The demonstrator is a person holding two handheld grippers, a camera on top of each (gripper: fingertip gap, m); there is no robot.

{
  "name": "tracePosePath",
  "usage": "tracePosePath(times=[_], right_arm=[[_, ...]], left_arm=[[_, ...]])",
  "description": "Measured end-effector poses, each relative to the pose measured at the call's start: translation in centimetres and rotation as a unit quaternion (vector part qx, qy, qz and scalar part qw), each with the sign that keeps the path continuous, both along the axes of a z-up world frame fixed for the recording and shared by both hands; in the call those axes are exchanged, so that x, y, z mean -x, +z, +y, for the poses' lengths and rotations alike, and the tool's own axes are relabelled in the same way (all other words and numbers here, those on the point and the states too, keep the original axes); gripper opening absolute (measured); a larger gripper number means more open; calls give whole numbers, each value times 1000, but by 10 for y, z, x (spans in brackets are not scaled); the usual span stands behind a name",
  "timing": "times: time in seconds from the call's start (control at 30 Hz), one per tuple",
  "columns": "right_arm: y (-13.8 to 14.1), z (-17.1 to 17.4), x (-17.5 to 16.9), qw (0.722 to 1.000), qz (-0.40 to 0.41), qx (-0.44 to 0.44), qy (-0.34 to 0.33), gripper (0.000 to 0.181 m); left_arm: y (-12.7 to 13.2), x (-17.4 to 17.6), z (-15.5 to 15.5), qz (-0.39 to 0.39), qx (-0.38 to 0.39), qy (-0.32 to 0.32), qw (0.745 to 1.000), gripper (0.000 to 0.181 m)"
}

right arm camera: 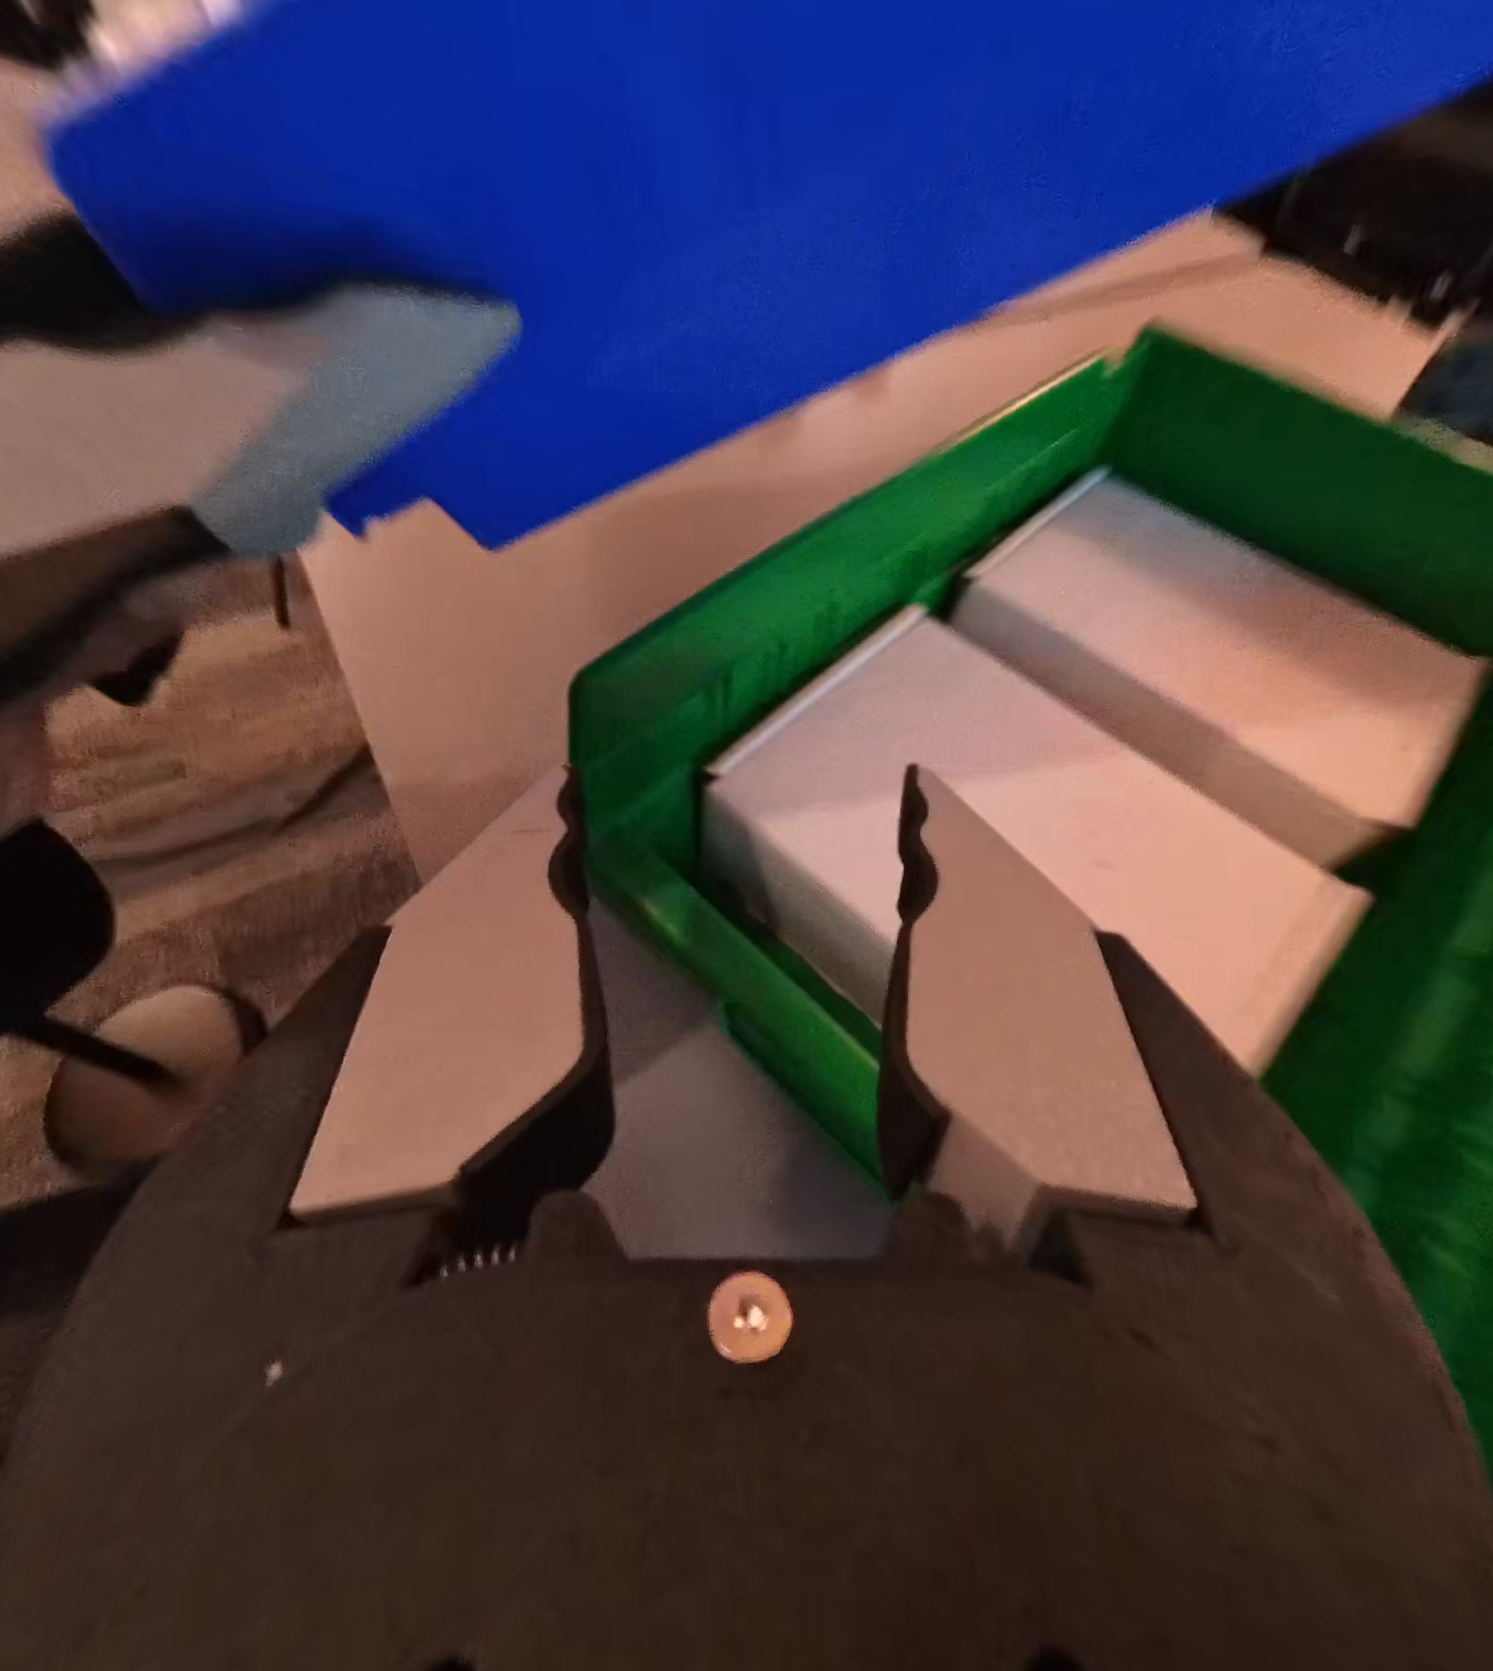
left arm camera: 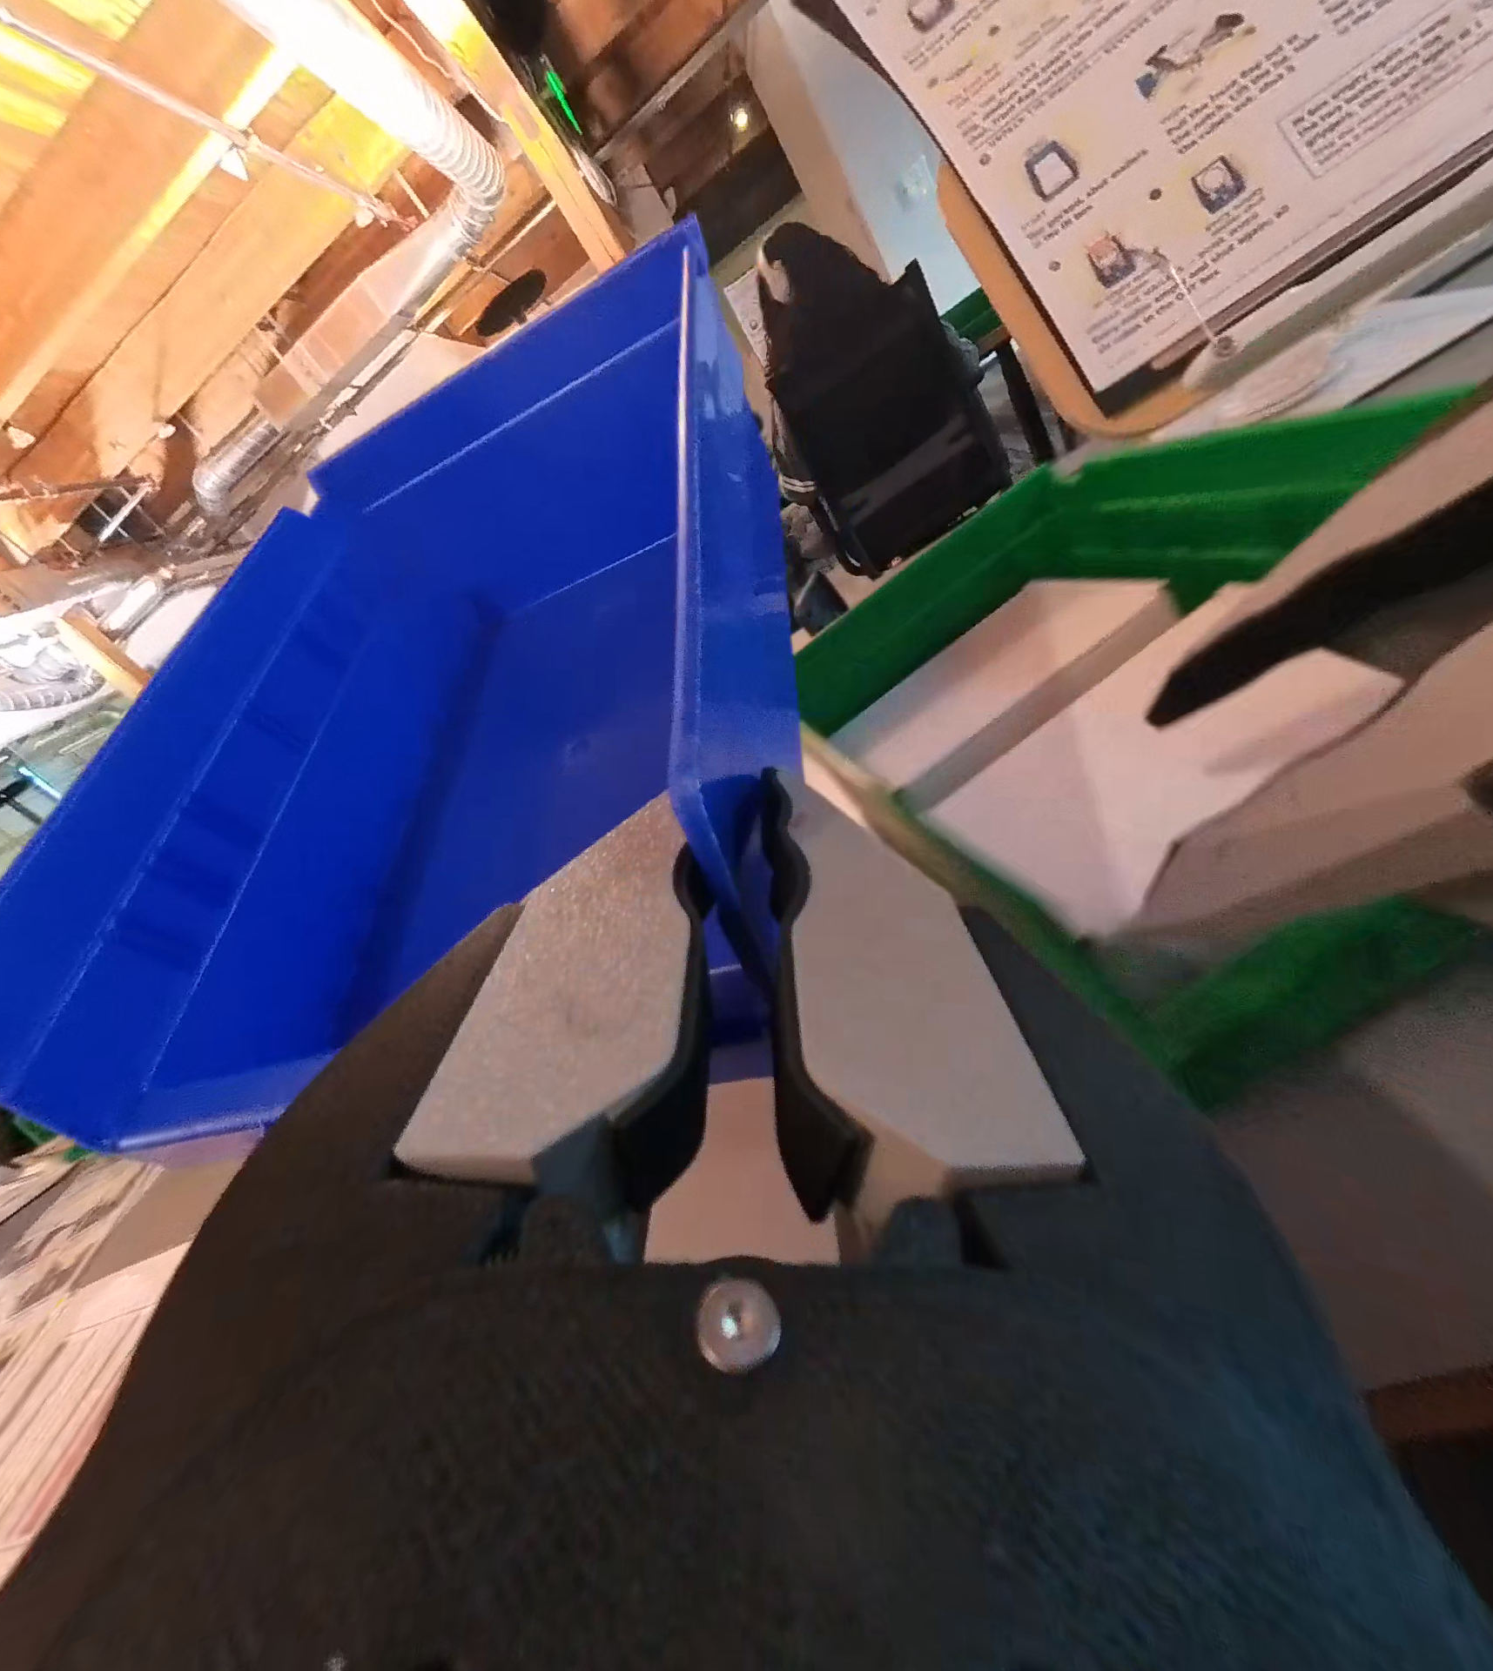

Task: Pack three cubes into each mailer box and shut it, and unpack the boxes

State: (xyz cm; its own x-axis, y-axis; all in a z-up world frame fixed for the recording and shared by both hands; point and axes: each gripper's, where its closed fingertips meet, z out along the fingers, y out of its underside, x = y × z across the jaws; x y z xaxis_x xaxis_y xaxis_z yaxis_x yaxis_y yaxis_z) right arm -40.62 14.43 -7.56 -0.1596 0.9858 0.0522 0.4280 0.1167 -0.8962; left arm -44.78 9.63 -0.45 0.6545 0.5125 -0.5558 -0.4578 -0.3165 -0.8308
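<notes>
Mailer boxes (right arm camera: pixel 1041 814) fill the green bin (right arm camera: pixel 815 615); right fingers (right arm camera: pixel 996 949) spread, left fingers (left arm camera: pixel 598 949) clamp the blue bin (left arm camera: pixel 417 723).

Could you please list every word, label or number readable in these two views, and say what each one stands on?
Printed sheet, upper right of the left wrist view: lines of writing with small pictures; I do not quote it.
Papers, lower left: print too blurred to read.
Blue bin, green bin, white boxes, left gripper, right gripper: no writing visible.
</notes>
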Motion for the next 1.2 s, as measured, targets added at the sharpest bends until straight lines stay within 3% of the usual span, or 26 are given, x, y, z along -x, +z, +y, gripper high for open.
tracePosePath(times=[0.13, 0.3, 0.33, 0.43, 0.5, 0.53, 0.63, 0.77, 0.97, 1.1, 1.2], right_arm=[[42, 1, -37, 997, 77, -6, 30, 69], [57, 71, -109, 996, 75, -38, 3, 72], [59, 93, -124, 996, 69, -48, -15, 72], [69, 146, -168, 996, 49, -62, -33, 49], [76, 188, -198, 995, 19, -74, -66, 63], [80, 213, -214, 992, 14, -78, -100, 60], [93, 256, -257, 989, 31, -37, -140, 55], [96, 291, -298, 984, 43, 35, -166, 56], [84, 336, -326, 973, 33, 33, -224, 46], [81, 323, -310, 980, 39, 66, -183, 44], [68, 303, -287, 988, 14, 50, -147, 44]], left_arm=[[12, -11, -8, 11, 8, 1, 1000, 5], [32, -53, 14, 13, -1, -48, 999, 6], [36, -66, 24, 14, -1, -67, 998, 6], [44, -114, 60, 13, 5, -141, 990, 6], [45, -149, 89, 6, 9, -194, 981, 6], [44, -166, 103, 2, 10, -221, 975, 5], [30, -217, 147, -10, 20, -291, 956, 6], [-6, -269, 197, -41, 48, -350, 934, 6], [-62, -320, 249, -104, 81, -398, 908, 6], [-94, -338, 268, -130, 126, -414, 892, 7], [-94, -342, 267, -112, 124, -420, 892, 8]])
